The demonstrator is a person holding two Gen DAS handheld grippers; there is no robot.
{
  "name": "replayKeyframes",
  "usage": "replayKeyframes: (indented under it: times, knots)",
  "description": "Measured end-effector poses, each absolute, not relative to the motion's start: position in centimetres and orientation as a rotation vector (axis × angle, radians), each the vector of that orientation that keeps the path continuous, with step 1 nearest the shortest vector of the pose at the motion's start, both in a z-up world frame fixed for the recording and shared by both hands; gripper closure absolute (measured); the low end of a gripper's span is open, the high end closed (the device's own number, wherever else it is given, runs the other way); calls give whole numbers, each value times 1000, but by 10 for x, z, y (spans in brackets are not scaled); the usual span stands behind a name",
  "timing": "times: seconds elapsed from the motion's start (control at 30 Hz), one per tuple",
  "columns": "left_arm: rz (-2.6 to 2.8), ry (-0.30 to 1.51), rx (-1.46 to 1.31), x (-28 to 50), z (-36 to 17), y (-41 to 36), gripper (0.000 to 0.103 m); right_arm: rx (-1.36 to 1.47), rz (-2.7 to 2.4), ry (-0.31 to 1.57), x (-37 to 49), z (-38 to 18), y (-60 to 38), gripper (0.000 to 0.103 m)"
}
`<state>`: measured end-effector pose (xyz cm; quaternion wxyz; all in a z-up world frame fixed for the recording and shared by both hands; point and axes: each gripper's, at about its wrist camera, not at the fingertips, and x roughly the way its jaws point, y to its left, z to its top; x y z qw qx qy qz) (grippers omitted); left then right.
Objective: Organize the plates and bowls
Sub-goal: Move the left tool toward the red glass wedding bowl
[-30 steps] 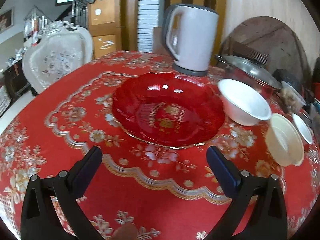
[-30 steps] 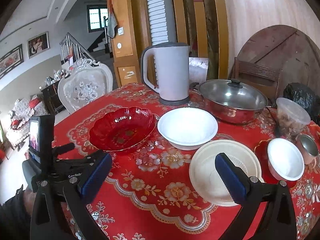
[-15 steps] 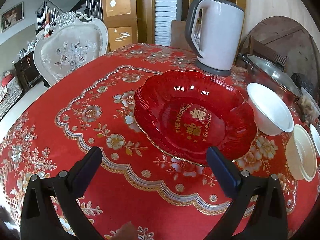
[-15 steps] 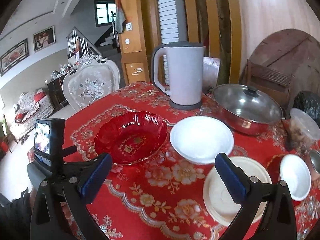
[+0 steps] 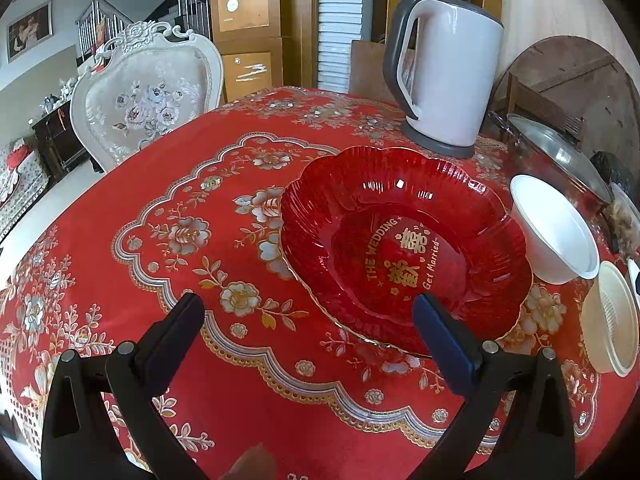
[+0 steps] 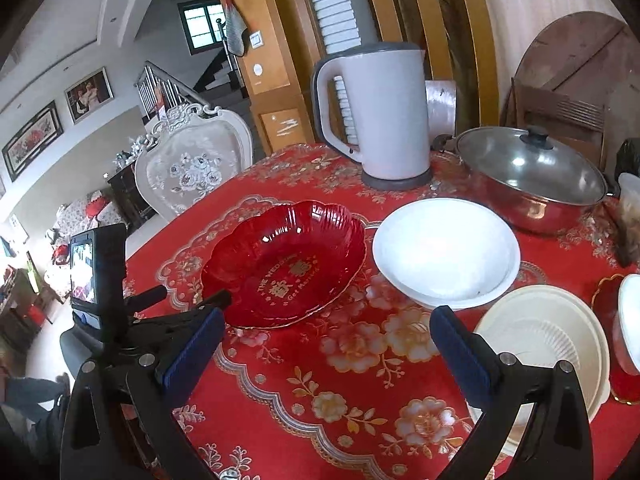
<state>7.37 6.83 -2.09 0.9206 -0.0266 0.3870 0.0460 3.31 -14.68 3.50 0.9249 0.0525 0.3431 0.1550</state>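
The left tool hovers above the red-clothed tabletop, fingers spread apart and gripping nothing; its right finger overlaps the near rim of the red plate. Just right of that plate sits the white bowl, with the cream dish in front of it. The right tool is likewise apart and unloaded. The kettle and lidded pot stand behind.
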Motion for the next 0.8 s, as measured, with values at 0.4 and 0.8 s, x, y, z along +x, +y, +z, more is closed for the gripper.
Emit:
replayKeyframes:
  times: [0.4, 0.8]
  knots:
    - [103, 806, -51, 76, -22, 69, 0, 171, 392, 759, 34, 27, -138, 0]
    - [106, 812, -42, 76, -27, 71, 0, 109, 341, 775, 35, 22, -134, 0]
